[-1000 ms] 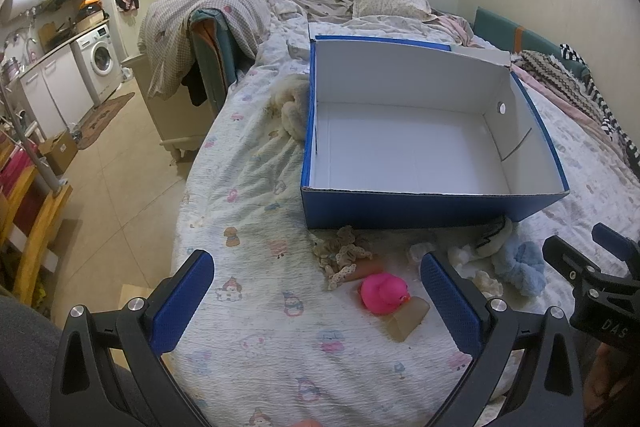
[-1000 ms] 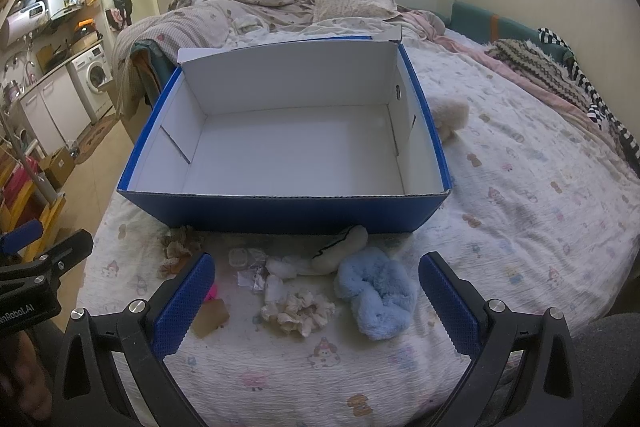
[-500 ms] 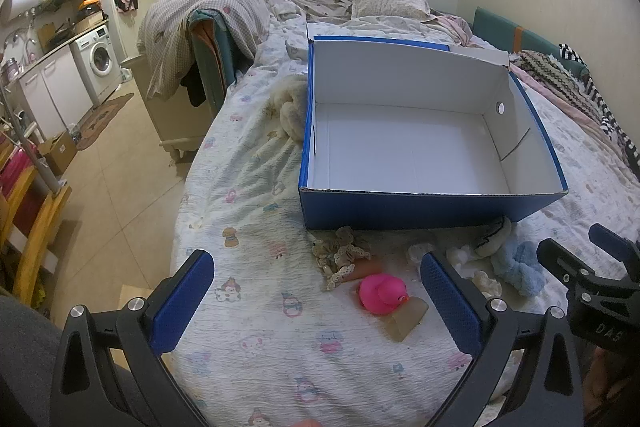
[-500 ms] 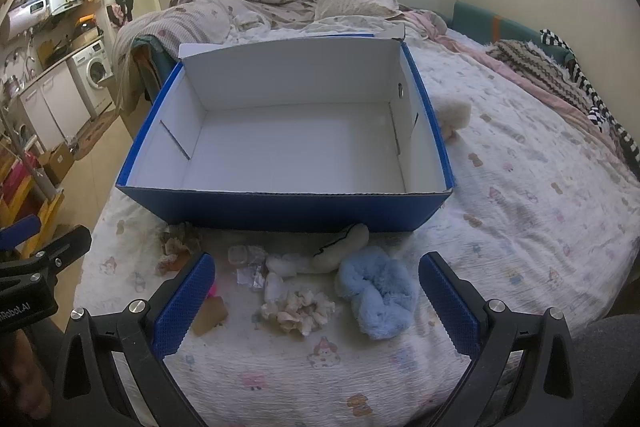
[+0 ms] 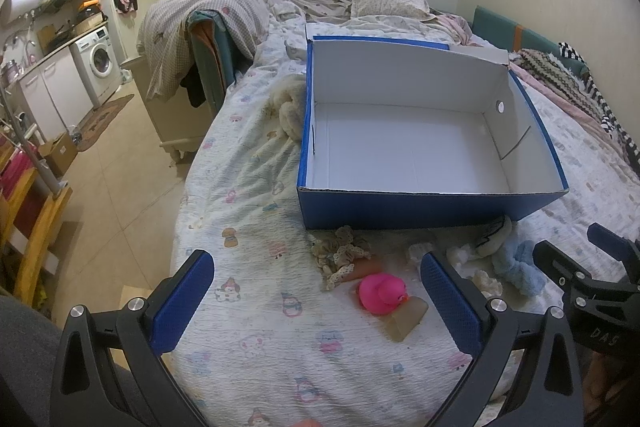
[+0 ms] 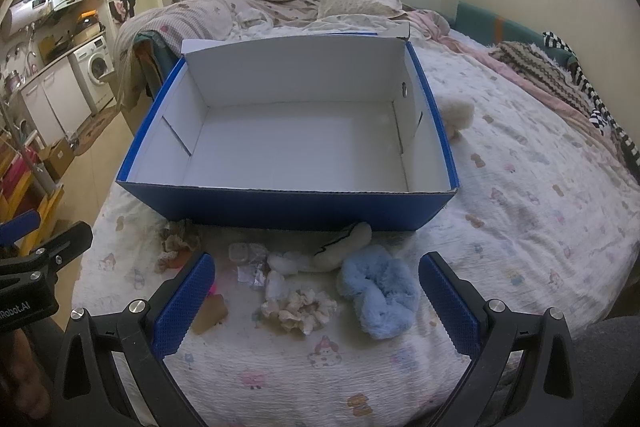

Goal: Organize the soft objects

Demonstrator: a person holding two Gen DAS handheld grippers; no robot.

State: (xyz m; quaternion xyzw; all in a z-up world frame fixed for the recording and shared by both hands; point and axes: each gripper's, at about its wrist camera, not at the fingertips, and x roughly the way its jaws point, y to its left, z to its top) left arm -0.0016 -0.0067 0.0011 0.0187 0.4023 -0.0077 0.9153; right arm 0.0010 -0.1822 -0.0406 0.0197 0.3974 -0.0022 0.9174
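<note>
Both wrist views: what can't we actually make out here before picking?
- Pink duck: clear in the left wrist view; in the right wrist view almost all hidden behind a blue finger.
- Cream plush: mostly behind the blue box wall in both views; type unclear.
- Clear crinkly bits: too small to identify.
- Orange thing: cut off by the bottom edge, left wrist view.
- Tan block: material unclear.

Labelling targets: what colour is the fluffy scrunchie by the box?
Light blue scrunchie; clearest in the right wrist view.
</note>
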